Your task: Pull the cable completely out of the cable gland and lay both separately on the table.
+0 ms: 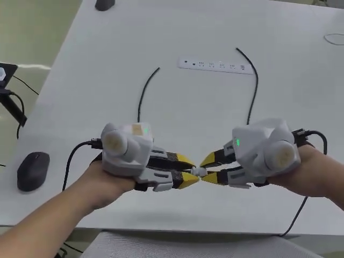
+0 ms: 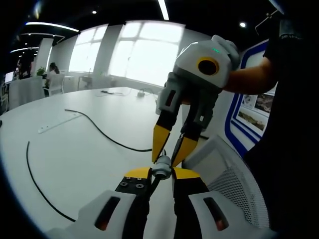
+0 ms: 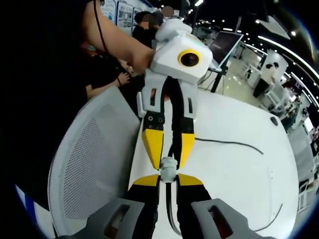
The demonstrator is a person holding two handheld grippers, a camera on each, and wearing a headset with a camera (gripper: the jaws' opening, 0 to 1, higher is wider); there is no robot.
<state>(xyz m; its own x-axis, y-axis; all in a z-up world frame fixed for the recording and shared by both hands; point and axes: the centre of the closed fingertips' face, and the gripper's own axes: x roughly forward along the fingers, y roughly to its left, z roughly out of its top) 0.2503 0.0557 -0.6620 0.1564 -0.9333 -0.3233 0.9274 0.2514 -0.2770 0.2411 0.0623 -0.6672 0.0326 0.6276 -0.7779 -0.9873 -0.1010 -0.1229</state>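
Note:
A small grey-white cable gland (image 1: 199,172) hangs above the table's near edge, pinched between both grippers, which meet tip to tip. My left gripper (image 1: 189,171) comes from the left, shut on one end of the gland (image 2: 161,169). From the right, my right gripper (image 1: 209,167) is shut on the other end of the gland (image 3: 168,170). A thin black cable (image 3: 170,209) runs from the gland back between the right gripper's jaws; a short black stretch (image 2: 153,188) also shows between the left jaws. The yellow fingertips (image 2: 160,142) of the right gripper point down onto the gland in the left gripper view.
Two loose black cables (image 1: 142,94) (image 1: 252,86) lie on the white table (image 1: 80,91), with a white power strip (image 1: 217,65) beyond them. A black mouse (image 1: 32,170) sits at the left edge. A white mesh chair back (image 3: 89,164) stands close under the grippers.

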